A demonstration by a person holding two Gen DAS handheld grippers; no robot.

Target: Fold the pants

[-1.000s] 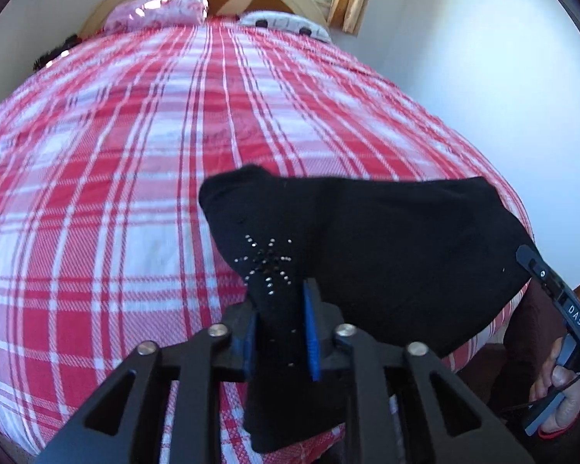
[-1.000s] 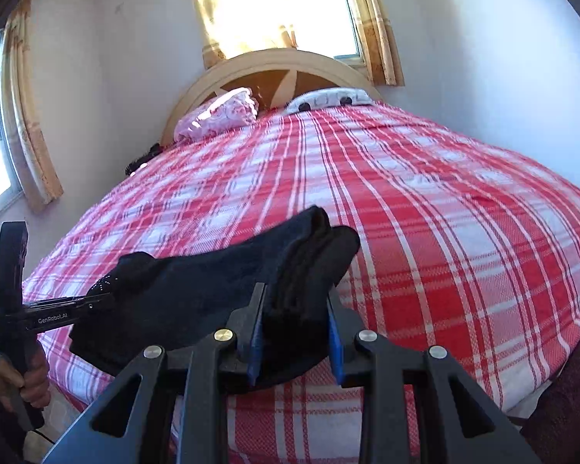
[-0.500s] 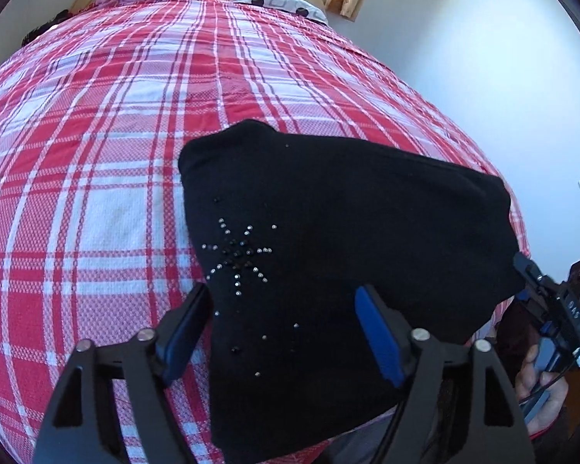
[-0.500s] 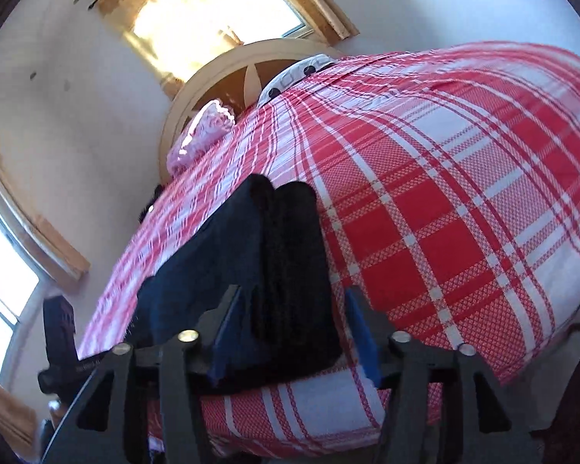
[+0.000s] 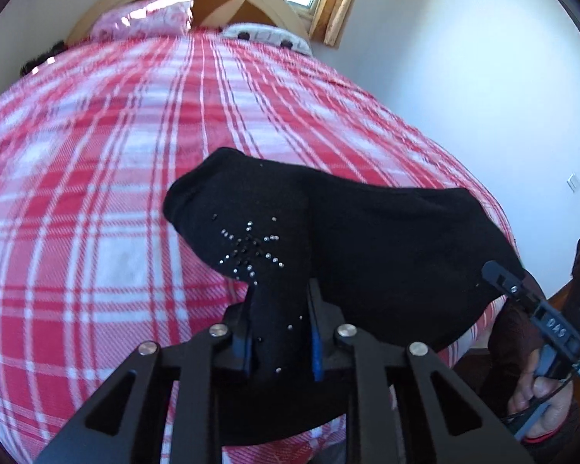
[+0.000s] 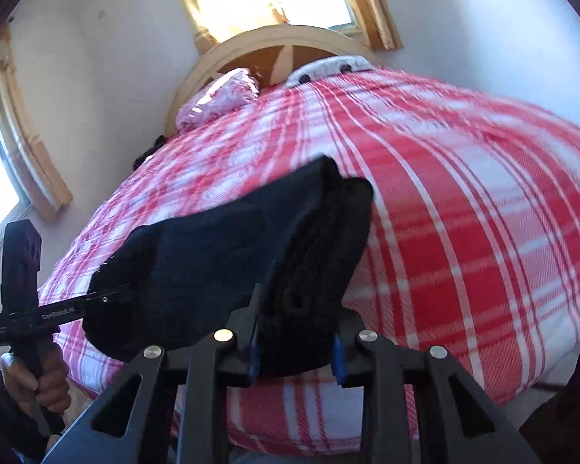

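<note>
Folded black pants (image 5: 386, 251) with a rhinestone star (image 5: 251, 249) lie near the foot edge of the bed. My left gripper (image 5: 280, 301) is closing its jaws, and the blue pads pinch the pants' left corner just below the star. In the right wrist view the same pants (image 6: 212, 255) show as a thick stacked fold. There my right gripper (image 6: 295, 328) is closing too, and the fold's right end is squeezed between its pads. Each view shows the other gripper's finger (image 5: 500, 276) (image 6: 96, 301) at the far end of the pants.
A red and white plaid bedspread (image 5: 96, 193) (image 6: 464, 232) covers the bed. Pillows (image 5: 147, 19) and a curved wooden headboard (image 6: 274, 44) stand at the far end under a window. A person's hands (image 5: 541, 398) (image 6: 38, 382) hold the gripper handles. A white wall runs along the bed's right side.
Half a second ago both grippers stood wide open over the flat pants. Now both have closed on the fabric again, and the pants bunch up between them.
</note>
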